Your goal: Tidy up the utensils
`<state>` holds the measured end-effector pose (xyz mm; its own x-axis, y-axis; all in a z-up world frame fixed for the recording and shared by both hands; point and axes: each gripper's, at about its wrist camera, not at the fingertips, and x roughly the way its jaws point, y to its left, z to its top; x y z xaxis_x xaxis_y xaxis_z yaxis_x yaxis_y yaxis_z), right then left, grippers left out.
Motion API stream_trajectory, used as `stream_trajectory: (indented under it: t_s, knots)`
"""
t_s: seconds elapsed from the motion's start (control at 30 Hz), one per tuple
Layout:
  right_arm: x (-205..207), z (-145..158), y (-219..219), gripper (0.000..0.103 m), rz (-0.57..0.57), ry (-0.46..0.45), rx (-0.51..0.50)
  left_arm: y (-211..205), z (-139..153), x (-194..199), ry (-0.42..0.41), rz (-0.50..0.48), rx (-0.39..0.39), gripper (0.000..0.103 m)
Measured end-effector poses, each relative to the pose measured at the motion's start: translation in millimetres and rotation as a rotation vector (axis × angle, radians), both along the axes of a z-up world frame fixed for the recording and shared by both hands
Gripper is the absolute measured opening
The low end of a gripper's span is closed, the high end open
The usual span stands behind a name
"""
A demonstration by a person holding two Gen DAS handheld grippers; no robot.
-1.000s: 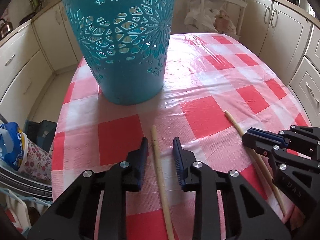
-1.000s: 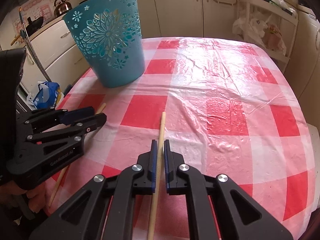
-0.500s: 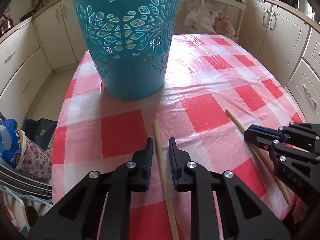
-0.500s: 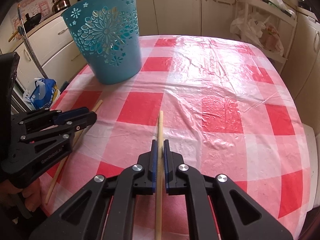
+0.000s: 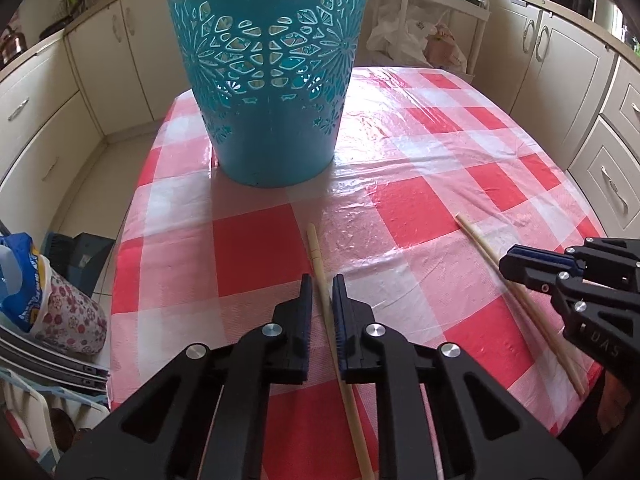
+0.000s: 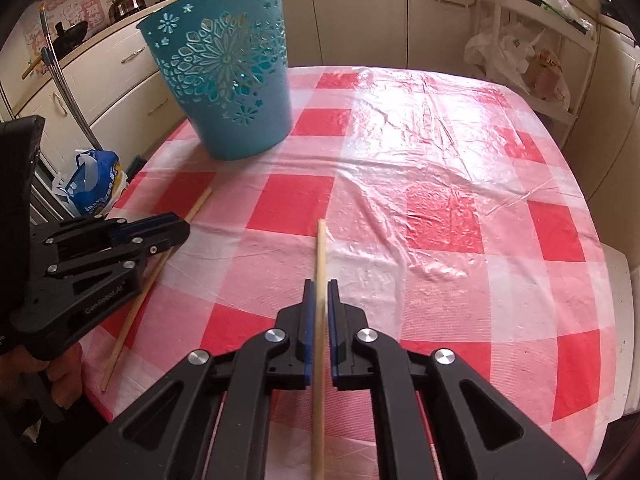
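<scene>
Two wooden sticks lie flat on the bench (image 5: 420, 168), which is covered by a red-and-white checked plastic cloth.

Left tool (image 5: 322, 286): angled down at the bench, jaws closing around the left stick (image 5: 318, 252). The stick runs between the pads, its far end poking out ahead of the tips toward the basket. A sliver of gap still shows on either side of it, so the pads do not press yet. In the right wrist view this tool (image 6: 176, 230) appears side-on at the left edge, with the same stick (image 6: 198, 206) passing under its tips and its near end reaching close to the bench edge. Part of the hand (image 6: 60, 376) holding it shows below.

Right tool (image 6: 318, 286): also angled down, jaws opening. The right stick (image 6: 320, 248) runs straight between the pads and out past the tips; a narrow gap is visible on both sides, so it is not clamped. From the left wrist view this tool (image 5: 510, 260) sits to the right, and its stick (image 5: 476, 236) slants out beyond it.

The teal cut-out basket (image 5: 268, 80) stands upright well ahead of both tools, nearer the left one, on the far-left part of the bench. It is well apart from both sticks.

Cream cabinets (image 5: 48, 120) line the walls around the bench.
</scene>
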<state>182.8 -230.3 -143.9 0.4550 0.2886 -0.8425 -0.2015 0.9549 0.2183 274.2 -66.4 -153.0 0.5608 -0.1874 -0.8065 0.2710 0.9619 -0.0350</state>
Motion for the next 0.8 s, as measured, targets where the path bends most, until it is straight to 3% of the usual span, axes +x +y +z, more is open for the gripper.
stream_trajectory:
  t_s: [0.07,0.17,0.2,0.23,0.27,0.33,0.43,0.47,0.57,0.63,0.8]
  knots:
    - [-1,-2,2,0.028,0.009,-0.001,-0.022,-1,0,-1,0.000,-0.005,0.001,0.017]
    - [-2,-3,5,0.028,0.019,-0.019,-0.045,-12,-1,-6,-0.032,-0.025,0.039,0.025]
    - [-2,-3,6,0.024,0.020,-0.025,-0.066,-15,-1,-8,-0.042,-0.024,0.054,0.025]
    - [-2,-3,7,0.019,0.017,-0.031,-0.078,-16,-1,-8,-0.041,-0.025,0.048,0.024]
    - [-2,-3,7,0.007,0.016,-0.027,-0.067,-14,-1,-7,-0.036,-0.027,0.028,0.019]
    - [0,-2,4,0.006,0.001,-0.019,-0.031,-12,0,-5,-0.032,-0.034,0.021,0.006]
    - [0,1,2,0.006,-0.006,-0.015,-0.004,-5,2,-1,-0.014,-0.024,-0.005,0.005]
    - [1,1,1,0.007,-0.008,-0.009,-0.001,-3,3,0,-0.010,-0.023,-0.005,0.005]
    - [1,-1,2,0.026,-0.001,-0.013,-0.033,1,1,7,0.020,-0.015,-0.007,0.007]
    - [-2,-3,6,0.026,0.011,-0.032,-0.062,-3,0,6,0.007,-0.029,0.029,0.008]
    - [-6,-4,10,0.007,0.014,-0.056,-0.064,-11,0,0,-0.030,-0.055,0.068,0.005]
